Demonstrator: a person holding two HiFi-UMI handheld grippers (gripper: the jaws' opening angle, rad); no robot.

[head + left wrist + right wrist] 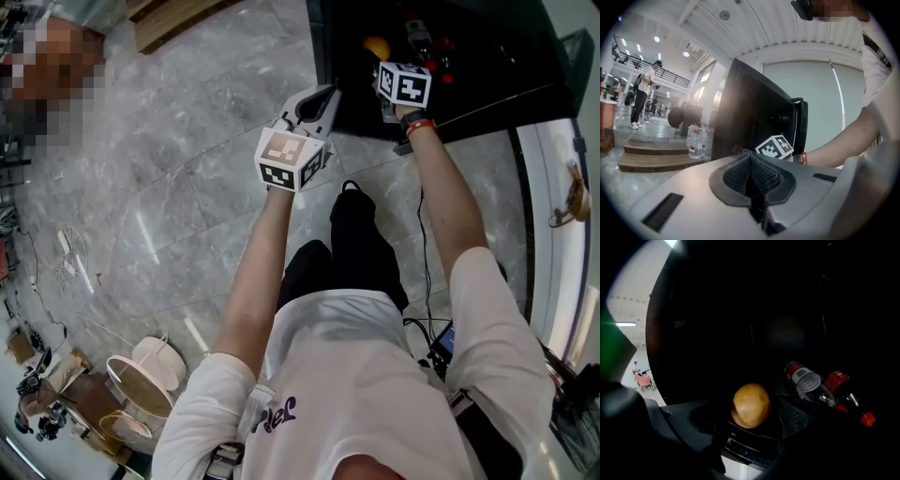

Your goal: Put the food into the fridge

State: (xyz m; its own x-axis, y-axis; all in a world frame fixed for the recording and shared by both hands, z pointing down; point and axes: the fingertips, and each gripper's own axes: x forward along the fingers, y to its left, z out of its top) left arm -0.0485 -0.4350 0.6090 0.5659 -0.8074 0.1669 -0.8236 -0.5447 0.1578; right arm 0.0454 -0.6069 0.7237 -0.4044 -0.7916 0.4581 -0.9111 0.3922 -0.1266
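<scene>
A black fridge (487,84) stands open in front of me. My right gripper (401,58) reaches into its dark inside. In the right gripper view a round yellow-brown potato (751,405) rests on the shelf between the jaws of the right gripper (750,415), which stand wide with a gap on each side of it. The potato (377,46) shows as a yellow spot in the head view. My left gripper (322,97) hovers outside, by the fridge's left edge (750,112). The left gripper (751,169) has its ribbed pads together with nothing between them.
Two red-labelled plastic bottles (809,380) (847,395) lie on the shelf right of the potato. Water bottles (695,140) stand on wooden steps (656,157) left of the fridge. A person (644,93) stands far off. White round shades (141,375) and cables lie on the marble floor.
</scene>
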